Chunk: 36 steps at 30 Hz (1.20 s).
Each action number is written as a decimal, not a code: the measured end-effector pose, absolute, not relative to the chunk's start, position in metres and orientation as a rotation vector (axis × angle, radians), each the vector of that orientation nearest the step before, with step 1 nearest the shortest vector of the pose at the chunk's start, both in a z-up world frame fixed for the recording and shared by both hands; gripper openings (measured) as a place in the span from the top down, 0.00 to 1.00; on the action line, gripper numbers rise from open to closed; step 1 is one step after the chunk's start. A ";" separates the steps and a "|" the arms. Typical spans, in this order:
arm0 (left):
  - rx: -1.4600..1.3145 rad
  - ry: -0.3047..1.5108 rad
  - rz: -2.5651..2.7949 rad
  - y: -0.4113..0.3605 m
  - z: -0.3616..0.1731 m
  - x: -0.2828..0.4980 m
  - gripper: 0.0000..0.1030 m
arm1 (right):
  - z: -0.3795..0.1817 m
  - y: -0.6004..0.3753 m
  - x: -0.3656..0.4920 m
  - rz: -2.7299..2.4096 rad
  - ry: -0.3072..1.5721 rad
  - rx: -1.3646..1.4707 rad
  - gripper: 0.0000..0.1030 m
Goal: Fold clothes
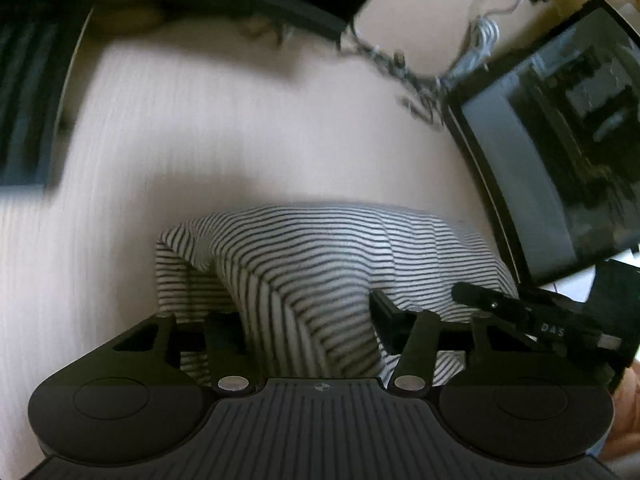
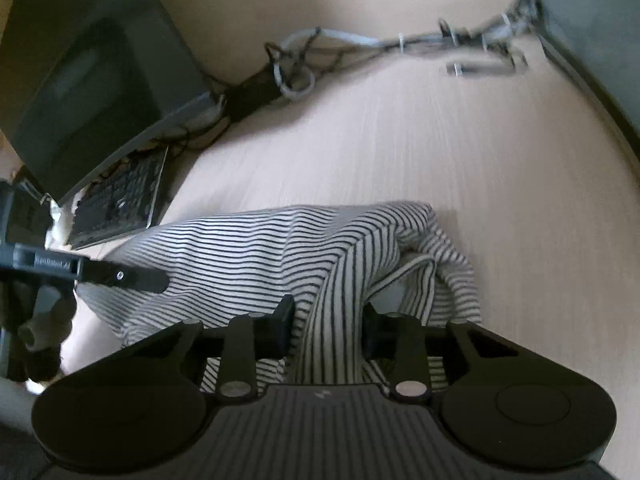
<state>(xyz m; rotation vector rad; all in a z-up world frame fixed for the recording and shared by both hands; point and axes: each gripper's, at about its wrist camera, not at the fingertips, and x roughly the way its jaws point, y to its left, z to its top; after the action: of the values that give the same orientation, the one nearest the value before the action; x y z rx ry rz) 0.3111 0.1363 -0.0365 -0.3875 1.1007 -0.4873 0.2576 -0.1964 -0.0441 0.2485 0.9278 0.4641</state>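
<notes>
Between my two grippers the striped garment (image 1: pixel 320 264) lies bunched on the pale worktop (image 1: pixel 200 128), a fold of it drawn up into each. My left gripper (image 1: pixel 308 332) has cloth pinched between its fingers, and my right gripper (image 2: pixel 326 332) holds another ridge the same way. I judge the worry is a thin bite: if either pulls harder, the fabric could slip free and the fold collapse. Its white drawstring (image 2: pixel 412 268) might snag. Left of the shirt in the right view sit a keyboard (image 2: pixel 120 200) and a monitor (image 2: pixel 92 72); loose cables (image 2: pixel 360 44) lie beyond, crowding any sweep.
</notes>
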 end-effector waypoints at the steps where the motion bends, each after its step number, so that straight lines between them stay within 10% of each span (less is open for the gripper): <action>1: -0.382 1.080 -0.484 0.134 -0.031 0.319 0.50 | -0.040 -0.197 0.269 0.456 0.911 0.245 0.72; 23: -0.275 1.023 -0.462 0.100 -0.031 0.268 0.49 | -0.012 -0.222 0.257 0.450 0.859 0.175 0.72; 28: -0.225 1.016 -0.414 0.106 -0.035 0.256 0.37 | -0.037 -0.220 0.253 0.411 0.908 0.113 0.61; 36: -0.266 0.895 -0.403 0.123 0.009 0.246 0.23 | -0.005 -0.222 0.252 0.396 0.817 0.035 0.09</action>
<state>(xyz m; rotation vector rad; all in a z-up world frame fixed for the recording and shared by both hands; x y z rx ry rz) 0.2457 0.1229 0.0087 -0.2665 0.8950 -0.4031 0.2521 -0.2221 -0.0053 0.0345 0.8172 0.3958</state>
